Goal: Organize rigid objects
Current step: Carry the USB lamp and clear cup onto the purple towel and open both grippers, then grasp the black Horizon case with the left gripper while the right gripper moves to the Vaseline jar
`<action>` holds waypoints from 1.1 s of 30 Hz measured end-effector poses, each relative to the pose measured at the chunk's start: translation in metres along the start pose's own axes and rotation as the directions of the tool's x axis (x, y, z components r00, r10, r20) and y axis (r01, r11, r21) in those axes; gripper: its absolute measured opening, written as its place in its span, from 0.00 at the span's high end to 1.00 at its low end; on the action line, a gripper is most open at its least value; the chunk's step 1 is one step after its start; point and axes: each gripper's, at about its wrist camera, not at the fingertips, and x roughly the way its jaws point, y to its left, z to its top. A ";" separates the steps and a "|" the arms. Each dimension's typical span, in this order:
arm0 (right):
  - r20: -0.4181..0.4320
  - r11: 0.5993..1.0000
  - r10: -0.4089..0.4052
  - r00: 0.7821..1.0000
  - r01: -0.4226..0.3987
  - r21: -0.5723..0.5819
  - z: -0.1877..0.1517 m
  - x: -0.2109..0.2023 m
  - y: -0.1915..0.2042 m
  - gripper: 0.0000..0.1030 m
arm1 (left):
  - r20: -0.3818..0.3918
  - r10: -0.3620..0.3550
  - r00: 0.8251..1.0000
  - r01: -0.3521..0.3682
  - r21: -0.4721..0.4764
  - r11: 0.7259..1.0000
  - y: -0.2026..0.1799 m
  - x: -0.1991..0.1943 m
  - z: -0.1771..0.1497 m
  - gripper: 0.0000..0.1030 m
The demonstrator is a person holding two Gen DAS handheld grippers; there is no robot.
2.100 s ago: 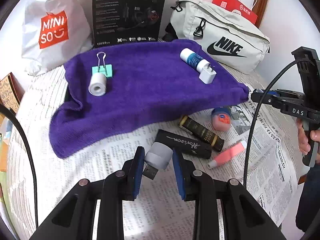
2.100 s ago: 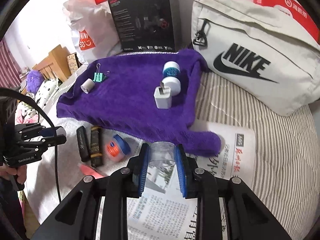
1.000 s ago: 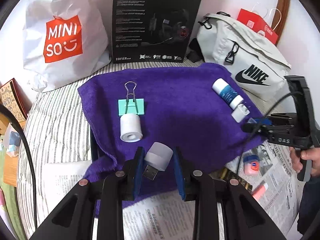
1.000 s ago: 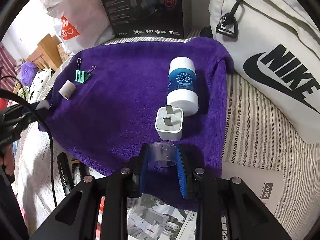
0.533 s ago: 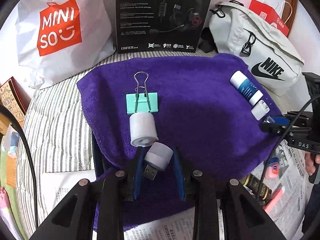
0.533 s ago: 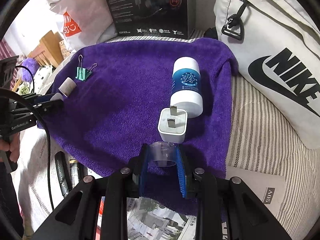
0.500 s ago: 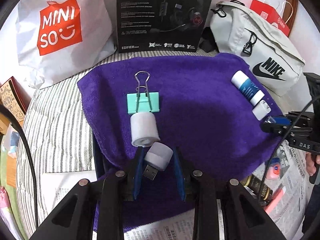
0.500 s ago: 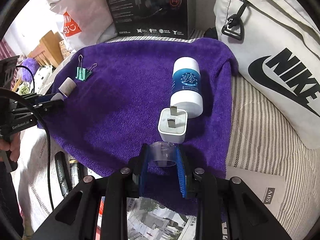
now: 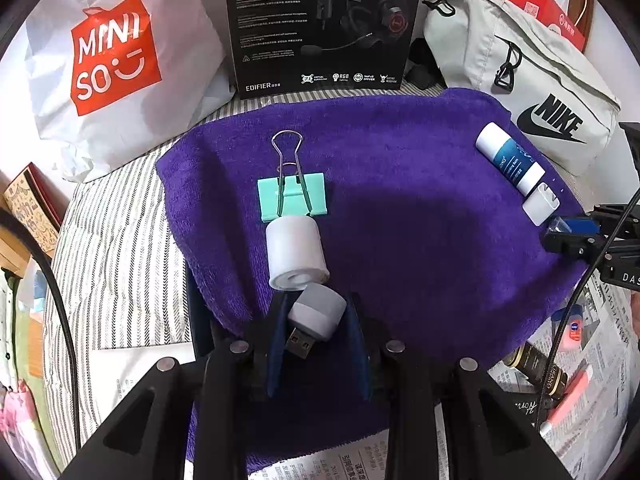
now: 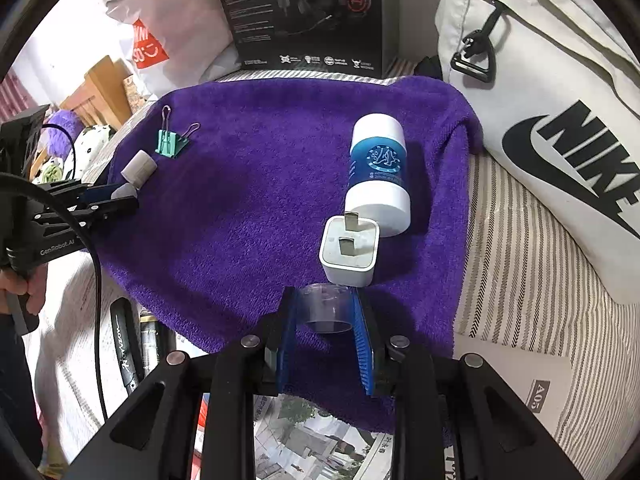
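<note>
My left gripper (image 9: 314, 322) is shut on a small grey USB light (image 9: 316, 312), its plug pointing down-left, low over the purple towel (image 9: 400, 220). Just ahead lies a white tape roll (image 9: 295, 252), and beyond it a mint binder clip (image 9: 292, 196). In the right wrist view my right gripper (image 10: 326, 312) is shut on a clear plastic cap (image 10: 326, 308) above the towel's (image 10: 248, 200) near edge. A white charger plug (image 10: 350, 252) lies right in front of it, then a blue-and-white tube (image 10: 378, 172). The left gripper (image 10: 116, 200) appears at the towel's left edge.
A Miniso bag (image 9: 112, 64), a black headset box (image 9: 320, 24) and a white Nike bag (image 9: 520, 80) line the back. Dark tubes (image 10: 124, 348) and a pink tube (image 9: 568, 396) lie on newspaper off the towel's near corner. Striped bedding surrounds the towel.
My left gripper has come forward and lower over the towel, up to the tape roll, still holding the USB light. The right gripper has stayed put with the cap.
</note>
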 end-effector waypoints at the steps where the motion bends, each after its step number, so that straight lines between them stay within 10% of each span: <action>1: -0.002 1.000 0.005 1.000 -0.005 -0.002 0.000 0.000 0.000 0.73 | -0.002 -0.002 1.000 0.002 -0.004 1.000 0.000 0.000 0.000 0.72; 33: 0.042 0.999 -0.033 0.999 0.031 0.042 -0.032 -0.061 0.002 0.45 | 0.028 0.009 1.000 -0.007 -0.084 0.996 -0.012 -0.074 -0.039 0.46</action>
